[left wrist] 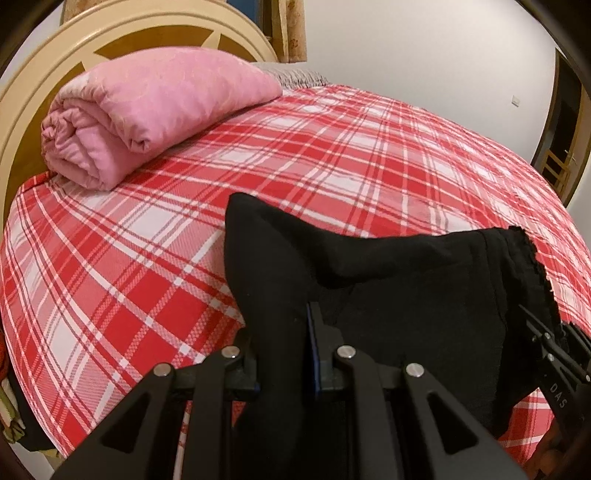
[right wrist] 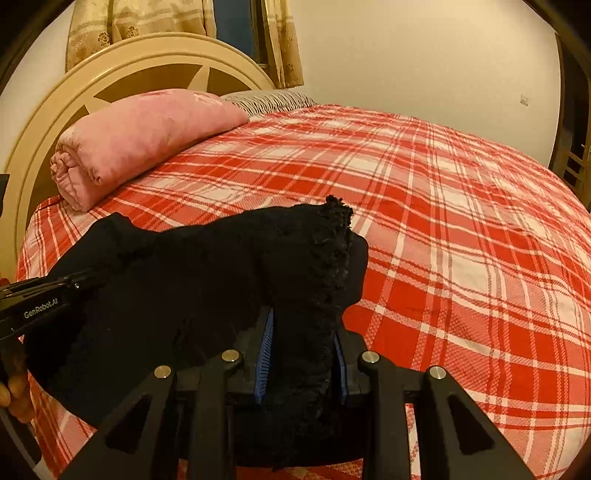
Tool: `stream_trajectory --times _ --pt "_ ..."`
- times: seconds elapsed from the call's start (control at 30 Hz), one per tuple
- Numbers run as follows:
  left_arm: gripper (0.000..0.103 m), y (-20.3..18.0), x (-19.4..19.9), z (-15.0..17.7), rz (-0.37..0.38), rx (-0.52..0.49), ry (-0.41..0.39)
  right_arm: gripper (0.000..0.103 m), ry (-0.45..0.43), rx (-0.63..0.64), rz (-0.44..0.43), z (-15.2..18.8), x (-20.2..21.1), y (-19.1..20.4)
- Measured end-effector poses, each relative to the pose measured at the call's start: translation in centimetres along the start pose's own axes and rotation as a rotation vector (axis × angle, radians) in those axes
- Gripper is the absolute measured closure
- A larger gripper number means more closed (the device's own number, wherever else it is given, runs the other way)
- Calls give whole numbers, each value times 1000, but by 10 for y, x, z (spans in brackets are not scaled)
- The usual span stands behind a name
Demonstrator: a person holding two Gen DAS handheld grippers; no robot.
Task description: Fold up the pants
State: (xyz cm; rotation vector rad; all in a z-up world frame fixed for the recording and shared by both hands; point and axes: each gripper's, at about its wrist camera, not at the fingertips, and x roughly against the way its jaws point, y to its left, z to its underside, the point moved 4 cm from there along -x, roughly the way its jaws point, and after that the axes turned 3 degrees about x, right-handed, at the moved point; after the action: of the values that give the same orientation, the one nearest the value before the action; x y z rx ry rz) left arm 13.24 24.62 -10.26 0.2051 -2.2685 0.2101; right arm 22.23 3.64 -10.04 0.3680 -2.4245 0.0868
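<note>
Big bed point(left wrist: 332, 155) with a red and white check sheet, under a plain white wall point(left wrist: 424, 48). Round cream headboard point(left wrist: 44, 70) at the far end, with a gold curtain point(right wrist: 147, 26) behind it. Pink rolled blanket point(left wrist: 147, 110) lying against the headboard, and a striped pillow point(right wrist: 273, 100) just beside the blanket, also by the headboard. Dark doorway point(left wrist: 561, 129) far off on the side away from the headboard.

Black pants point(left wrist: 388, 280) held up over the near edge of the bed, well apart from the blanket. Stretched between the two claws, with a dip in the middle and a bumpy lace-like edge point(right wrist: 332, 251) at one end.

Left gripper point(left wrist: 284, 354) pinched tight on one end of the pants, cloth squeezed between the blue pads point(left wrist: 314, 347). Right gripper point(right wrist: 303, 358) closed on the lacy end, cloth bunched thick between its blue pads point(right wrist: 264, 354).

Seen from the left camera, right claw poking in at the edge, touching the pants. Seen from the right camera, left claw poking in at the other edge, with white letters on it and a bit of a hand point(right wrist: 16, 391) below.
</note>
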Motion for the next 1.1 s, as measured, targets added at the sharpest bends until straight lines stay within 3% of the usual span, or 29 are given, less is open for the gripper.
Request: stream_trajectory --times 0.07,0.17,0.27,0.33,0.4,0.53,0.67,0.8,0.83,0.87,0.93,1.0,1.1 --pt "82 1 -3 1 -2 2 8 73 11 -14 -10 1 -4 -2" --pt "70 3 -7 4 -34 -4 18 72 17 -28 -31 3 -5 -6" --pt "42 15 -9 9 -101 27 30 68 19 -62 -61 6 -6 -12" --pt "14 29 -5 13 -147 62 16 67 24 -81 -75 6 -7 -15" --pt "2 48 -1 20 -181 106 15 64 29 -100 -87 7 -8 -18" --pt "0 75 3 34 -139 200 44 56 27 -93 -88 10 -4 -17" --pt "0 76 16 45 -158 203 53 46 13 -112 -106 18 11 -27" --pt "0 77 30 55 -173 181 67 45 -40 -178 -85 25 39 -43" --pt "0 78 34 55 -189 171 62 49 -57 -162 -62 24 45 -43" --pt "0 80 38 54 -209 165 49 68 -87 -120 -21 21 54 -40" --pt "0 83 46 48 -253 159 16 83 -100 -61 4 15 62 -30" --pt "1 84 57 37 -296 158 -50 83 -111 -59 -27 12 66 -24" --pt "3 70 60 22 -268 126 -94 83 -114 -51 -94 12 70 -8"
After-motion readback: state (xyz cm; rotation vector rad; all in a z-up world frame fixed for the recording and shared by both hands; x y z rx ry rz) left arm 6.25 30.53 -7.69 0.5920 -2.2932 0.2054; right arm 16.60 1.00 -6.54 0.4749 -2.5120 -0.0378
